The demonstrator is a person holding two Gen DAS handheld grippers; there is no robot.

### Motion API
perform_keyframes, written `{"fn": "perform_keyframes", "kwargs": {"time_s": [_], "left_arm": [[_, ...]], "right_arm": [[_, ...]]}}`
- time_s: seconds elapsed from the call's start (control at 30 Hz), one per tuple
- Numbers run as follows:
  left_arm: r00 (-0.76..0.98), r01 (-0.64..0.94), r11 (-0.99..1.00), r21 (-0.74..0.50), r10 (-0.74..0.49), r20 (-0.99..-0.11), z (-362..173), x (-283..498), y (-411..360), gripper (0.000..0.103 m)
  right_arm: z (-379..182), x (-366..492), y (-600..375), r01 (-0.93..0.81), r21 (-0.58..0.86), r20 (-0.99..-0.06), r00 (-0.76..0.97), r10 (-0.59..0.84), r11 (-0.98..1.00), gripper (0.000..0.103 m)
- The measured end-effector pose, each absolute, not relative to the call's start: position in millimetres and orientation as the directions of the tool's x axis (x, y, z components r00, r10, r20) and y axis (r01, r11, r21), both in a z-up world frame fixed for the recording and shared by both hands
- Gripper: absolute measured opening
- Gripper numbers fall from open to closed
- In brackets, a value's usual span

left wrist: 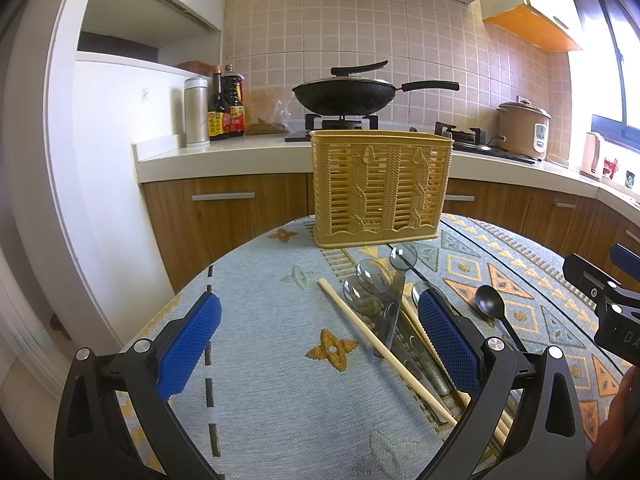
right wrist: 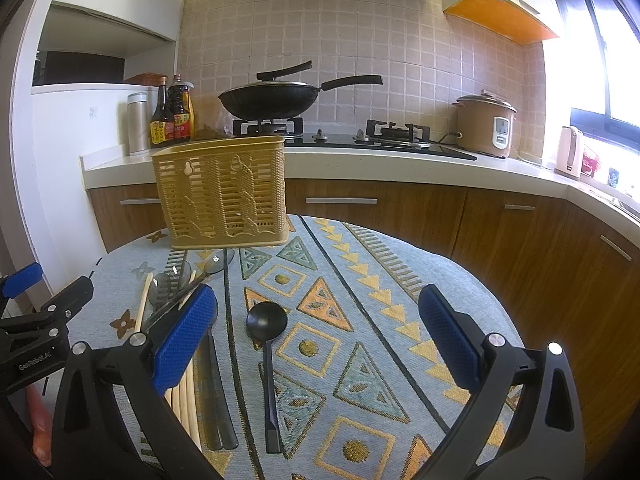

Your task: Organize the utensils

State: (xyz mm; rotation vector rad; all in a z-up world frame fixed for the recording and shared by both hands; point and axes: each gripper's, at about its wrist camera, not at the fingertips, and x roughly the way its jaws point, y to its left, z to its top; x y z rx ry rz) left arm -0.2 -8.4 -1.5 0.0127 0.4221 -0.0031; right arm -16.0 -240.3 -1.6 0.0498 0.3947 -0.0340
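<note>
Nearest, left claw (left wrist: 318, 344): spread wide and empty above the patterned cloth, blue pads apart; its right pad stands over the heap of utensils.
Right claw (right wrist: 318, 336): also spread and empty, with the black spoon lying on the cloth between its two fingers.
Black spoon (right wrist: 267, 344): flat on the cloth, bowl toward the basket, handle toward the camera, apart from the other utensils.
Chopsticks (left wrist: 384, 354): pale wooden sticks lying slantwise on the cloth, crossing the heap; their near ends run under the left claw's right finger.
Clear spoons (left wrist: 370, 284): several smoky see-through spoons heaped together just left of the black spoon, bowls toward the basket, handles mixed in with the chopsticks.
Tabletop (right wrist: 400, 320): round, covered by a light blue cloth with orange and yellow triangles.
Basket (left wrist: 380, 188): yellow slatted plastic holder, upright at the far edge of the tabletop, beyond the heap; nothing shows above its rim.
Wok (left wrist: 344, 96): black, lidded, on the stove at the back.
</note>
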Motion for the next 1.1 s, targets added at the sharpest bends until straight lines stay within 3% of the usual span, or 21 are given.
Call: {"fn": "perform_keyframes", "kwargs": {"time_s": [0.4,0.5,0.6,0.7,0.73,0.87,0.93,1.0,1.1], "left_arm": [[0.911,0.01,1.0,0.003,-0.008,-0.413,-0.7,0.7,-7.3,0.096],[0.887,0.066,0.996,-0.064,-0.088,-0.453,-1.7,6.3,3.7,0.095],[0.793,0.174,0.959,-0.222,-0.27,-0.547,-5.3,27.5,27.1,0.082],[0.665,0.206,0.899,-0.385,-0.418,-0.619,-11.6,56.8,54.5,0.072],[0.638,0.208,0.885,-0.416,-0.445,-0.628,-10.9,64.7,61.5,0.063],[0.58,0.23,0.87,-0.436,-0.482,-0.656,-3.4,87.7,65.3,0.059],[0.571,0.264,0.891,-0.369,-0.453,-0.685,3.3,95.6,52.5,0.049],[0.54,0.301,0.896,-0.327,-0.443,-0.715,6.2,102.7,38.0,0.038],[0.431,0.36,0.862,-0.357,-0.493,-0.756,-0.3,113.0,24.4,0.028]], "right_arm": [[-5.6,-11.0,-242.1,0.055,0.065,-0.422,0.907,-0.023,0.996,0.097],[-8.6,-10.4,-238.7,0.072,0.058,-0.422,0.906,-0.041,0.996,0.097],[-8.5,-7.5,-231.7,0.042,0.024,-0.438,0.899,-0.027,0.999,0.097],[-15.6,7.9,-227.7,-0.001,0.016,-0.549,0.836,0.009,1.0,0.097],[-16.8,11.1,-228.2,-0.014,0.035,-0.571,0.82,0.031,0.999,0.096],[-14.1,23.2,-232.6,-0.061,0.084,-0.642,0.76,0.101,0.995,0.074],[-8.9,29.1,-235.6,-0.078,0.096,-0.661,0.74,0.122,0.992,0.059],[-6.0,37.8,-238.7,-0.1,0.129,-0.69,0.705,0.162,0.987,0.051],[-5.6,50.0,-243.0,-0.124,0.178,-0.731,0.647,0.216,0.976,0.037]]}}
